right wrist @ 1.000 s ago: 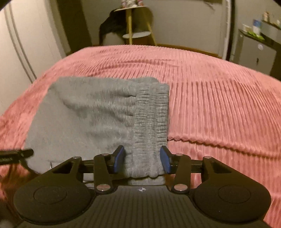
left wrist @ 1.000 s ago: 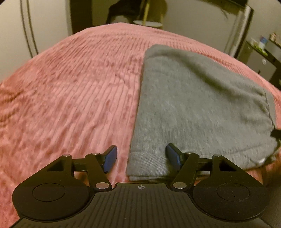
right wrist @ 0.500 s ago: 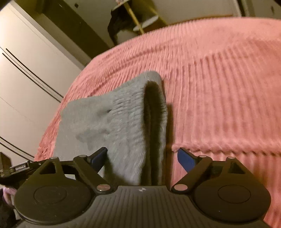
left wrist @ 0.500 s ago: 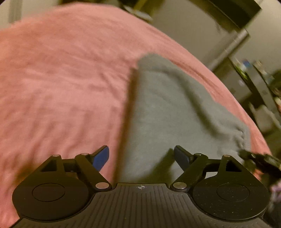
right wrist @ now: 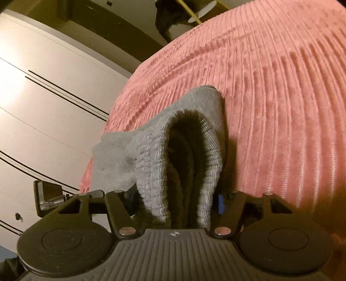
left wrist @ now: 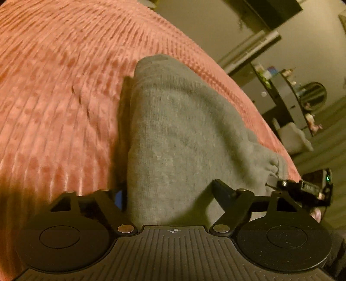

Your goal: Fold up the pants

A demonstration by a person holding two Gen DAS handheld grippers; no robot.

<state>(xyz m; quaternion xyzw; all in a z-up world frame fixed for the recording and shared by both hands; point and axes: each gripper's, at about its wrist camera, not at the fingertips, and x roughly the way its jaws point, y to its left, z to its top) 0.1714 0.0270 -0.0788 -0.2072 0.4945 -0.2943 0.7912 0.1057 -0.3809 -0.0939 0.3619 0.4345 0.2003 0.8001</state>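
Note:
Folded grey sweatpants (left wrist: 179, 134) lie on a pink ribbed bedspread (left wrist: 54, 86). My left gripper (left wrist: 170, 194) has the near left corner of the folded pants between its fingers, with thick cloth filling the gap. My right gripper (right wrist: 175, 198) has the ribbed waistband end (right wrist: 183, 155) bunched between its fingers and lifted off the bed. The other gripper's tip shows at the edge of each wrist view, beside the pants. The fingertips are mostly hidden by fabric.
The pink bedspread (right wrist: 270, 97) spreads wide around the pants. White wardrobe doors (right wrist: 43, 108) stand to the left. A dark desk with small items (left wrist: 292, 93) stands to the right beyond the bed edge. A small stand (right wrist: 194, 13) is past the far end.
Both grippers have pushed in around the near edge of the pants and closed in on it. The near edge has lifted and both views have tilted.

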